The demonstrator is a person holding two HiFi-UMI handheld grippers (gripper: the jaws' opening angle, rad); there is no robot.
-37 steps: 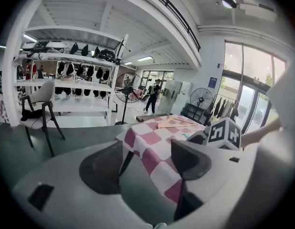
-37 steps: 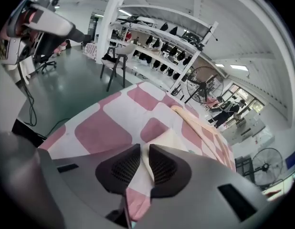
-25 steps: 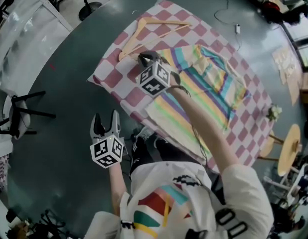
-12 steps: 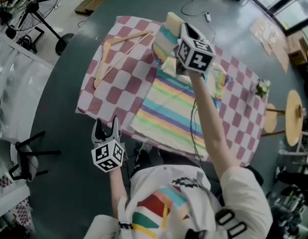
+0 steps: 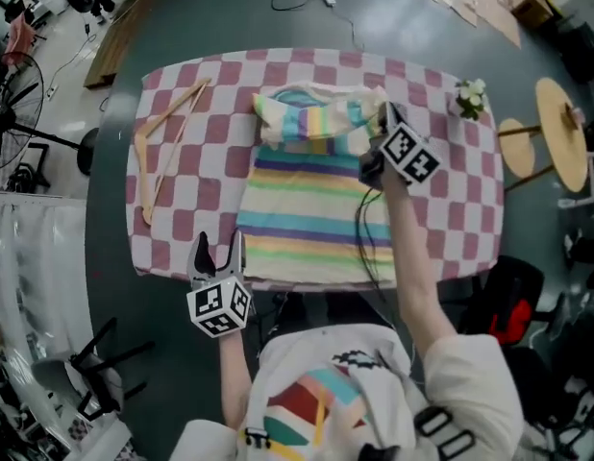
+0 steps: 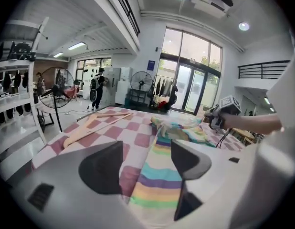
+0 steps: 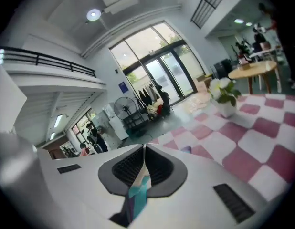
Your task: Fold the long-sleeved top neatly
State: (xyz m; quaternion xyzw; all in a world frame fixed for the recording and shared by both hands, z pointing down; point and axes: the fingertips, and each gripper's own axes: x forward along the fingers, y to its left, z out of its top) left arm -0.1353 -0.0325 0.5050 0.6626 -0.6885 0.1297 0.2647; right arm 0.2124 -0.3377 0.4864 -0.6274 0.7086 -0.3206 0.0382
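Since a second ago, the right gripper [image 5: 383, 123] has moved from the side of the top [image 5: 302, 209] near the hanger [image 5: 165, 140] to its far right corner, taking a piece of the fabric with it. The left gripper [image 5: 216, 251], which was over the floor, now stands at the near edge of the checked cloth [image 5: 177, 229].

In the head view, the striped top lies flat in the middle of the pink and white checked cloth that covers the table. Its far end is bunched in a loose fold, and the right gripper is at the right end of this fold. The wooden hanger lies on the cloth to the left, apart from the top. A small plant [image 5: 470, 96] stands at the far right corner of the cloth, and a round wooden table [image 5: 566, 133] stands on the floor beyond it.

In the left gripper view, the jaws of the left gripper [image 6: 146, 151] stand apart and grip nothing. Between them I see the cloth [image 6: 133, 137] and the near left edge of the top [image 6: 159, 178]. The hanger [image 6: 95, 123] lies further to the left, and the right gripper [image 6: 219, 118] is at the far right.

In the right gripper view, the jaws of the right gripper [image 7: 143, 168] are closed on a thin strip of the striped fabric [image 7: 138, 194], which hangs out below them. Beyond are the cloth [image 7: 262, 142], the plant [image 7: 224, 97] and the round table [image 7: 252, 70].
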